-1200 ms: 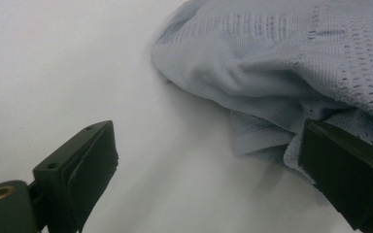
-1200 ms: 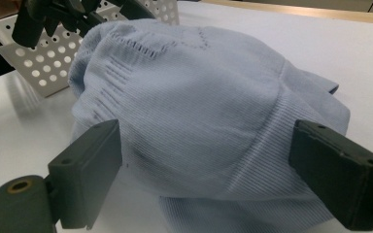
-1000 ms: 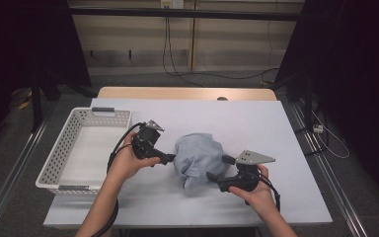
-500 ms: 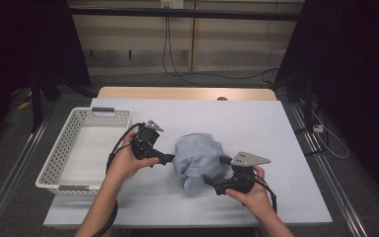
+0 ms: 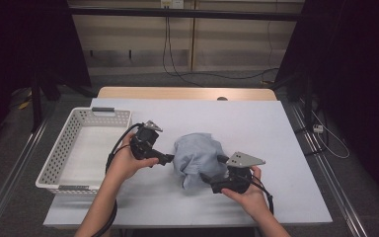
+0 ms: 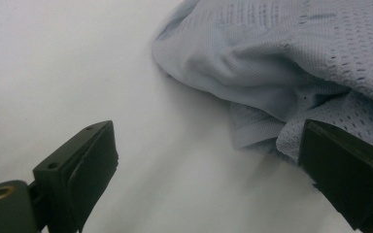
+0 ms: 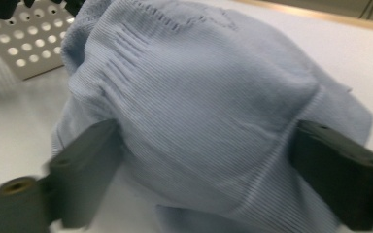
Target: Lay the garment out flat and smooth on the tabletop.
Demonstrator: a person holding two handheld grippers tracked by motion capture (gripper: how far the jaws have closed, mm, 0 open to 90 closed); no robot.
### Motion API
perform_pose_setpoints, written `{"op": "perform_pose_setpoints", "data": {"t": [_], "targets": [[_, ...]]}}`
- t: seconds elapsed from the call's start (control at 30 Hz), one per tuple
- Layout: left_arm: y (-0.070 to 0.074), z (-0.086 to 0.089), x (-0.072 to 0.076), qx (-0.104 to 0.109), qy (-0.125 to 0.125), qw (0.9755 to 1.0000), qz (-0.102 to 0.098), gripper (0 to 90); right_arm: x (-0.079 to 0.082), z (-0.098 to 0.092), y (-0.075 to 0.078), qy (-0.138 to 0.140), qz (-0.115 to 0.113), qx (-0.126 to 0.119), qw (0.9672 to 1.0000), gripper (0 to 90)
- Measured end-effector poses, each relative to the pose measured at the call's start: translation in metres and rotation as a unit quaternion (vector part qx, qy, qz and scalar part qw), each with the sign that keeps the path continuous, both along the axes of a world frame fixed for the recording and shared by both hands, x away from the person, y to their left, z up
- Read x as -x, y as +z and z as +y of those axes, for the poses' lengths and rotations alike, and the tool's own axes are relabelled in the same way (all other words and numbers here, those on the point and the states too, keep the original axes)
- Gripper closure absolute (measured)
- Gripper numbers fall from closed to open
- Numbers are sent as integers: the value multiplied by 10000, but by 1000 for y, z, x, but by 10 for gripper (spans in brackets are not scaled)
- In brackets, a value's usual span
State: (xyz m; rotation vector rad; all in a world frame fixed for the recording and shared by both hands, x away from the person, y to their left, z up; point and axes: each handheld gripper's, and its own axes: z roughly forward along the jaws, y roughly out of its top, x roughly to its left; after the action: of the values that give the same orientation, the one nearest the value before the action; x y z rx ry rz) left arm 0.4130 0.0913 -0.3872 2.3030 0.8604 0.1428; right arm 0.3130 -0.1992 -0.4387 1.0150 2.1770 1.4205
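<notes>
Left gripper (image 5: 170, 160) sits just at the left edge of the crumpled pale blue knitted garment (image 5: 197, 157), and in its own view the jaws stand wide open: one pad rests over bare table, the other lies against a thin folded hem of the cloth, so nothing is pinched yet. To its left, the white perforated plastic basket (image 5: 54, 168) waits on the light grey table cover (image 5: 276, 128), near the cloth but not touching it. The garment itself lies as a loose mound in the middle of the table, between the two hands. On the right side, the right gripper (image 5: 208, 177) has its jaws spread around a thick bulge of the fabric; they have just been closing a little, with the cloth between them, but it looks like a wide straddle and not yet a firm pinch. I judge the step in hand is to take hold of the garment from both sides. To do it well, each gripper should catch a single edge or hem rather than a fat bunch, and close fully before any lifting, otherwise the soft knit may slip out.
</notes>
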Motion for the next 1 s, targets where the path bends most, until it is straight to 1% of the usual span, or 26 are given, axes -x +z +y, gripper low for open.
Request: {"op": "perform_pose_setpoints", "data": {"t": [0.07, 0.13, 0.17, 0.23, 0.3, 0.33, 0.37, 0.47, 0.57, 0.67, 0.73, 0.77, 0.83, 0.93, 1.0], "targets": [[0, 0, 0, 10, 18, 10000, -4, 74, 0, -1, 1, -15, -113, -6, 9999, 249], [0, 0, -1, 36, 24, 10000, 23, 74, 1, -3, 3, -78, -233, -45, 9997, 382], [-1, 0, -1, 23, 2, 10000, 15, 74, 1, -4, 4, -36, -256, -83, 9996, 441], [-1, 0, -2, 18, -12, 10000, 24, 74, 1, -5, 5, 57, -250, -146, 9996, 559], [-2, 0, -2, 18, -20, 10000, 43, 74, 2, -5, 6, 138, -227, -134, 9996, 694], [-2, 0, -2, 5, -11, 10000, 53, 74, 2, -5, 6, 200, -240, -153, 9994, 791], [-2, 0, -2, 11, -19, 10000, 55, 74, 2, -5, 7, 253, -216, -170, 9993, 831], [-3, 0, -1, 40, 0, 10000, 78, 74, 1, -6, 8, 298, -174, -231, 9991, 881], [-2, 1, -1, 28, -29, 10000, 73, 74, 0, -7, 9, 282, -147, -261, 9992, 889], [-2, 1, -1, 61, -27, 10000, 65, 74, 0, -10, 11, 195, -159, -323, 9992, 893], [-1, 2, 0, 53, -10, 10000, 57, 74, -1, -15, 13, 61, -190, -409, 9990, 894], [0, 2, 0, 98, -38, 9999, 69, 73, -2, -18, 13, 26, -194, -436, 9989, 894], [1, 2, 1, 107, -40, 9999, 31, 74, -3, -23, 13, -93, -212, -498, 9985, 894], [2, 0, 2, 121, -111, 9999, 54, 75, -5, -30, 12, -222, -194, -554, 9980, 894], [1, -2, 2, 94, -164, 9998, 43, 75, -5, -33, 12, -320, -197, -617, 9974, 895]]}}
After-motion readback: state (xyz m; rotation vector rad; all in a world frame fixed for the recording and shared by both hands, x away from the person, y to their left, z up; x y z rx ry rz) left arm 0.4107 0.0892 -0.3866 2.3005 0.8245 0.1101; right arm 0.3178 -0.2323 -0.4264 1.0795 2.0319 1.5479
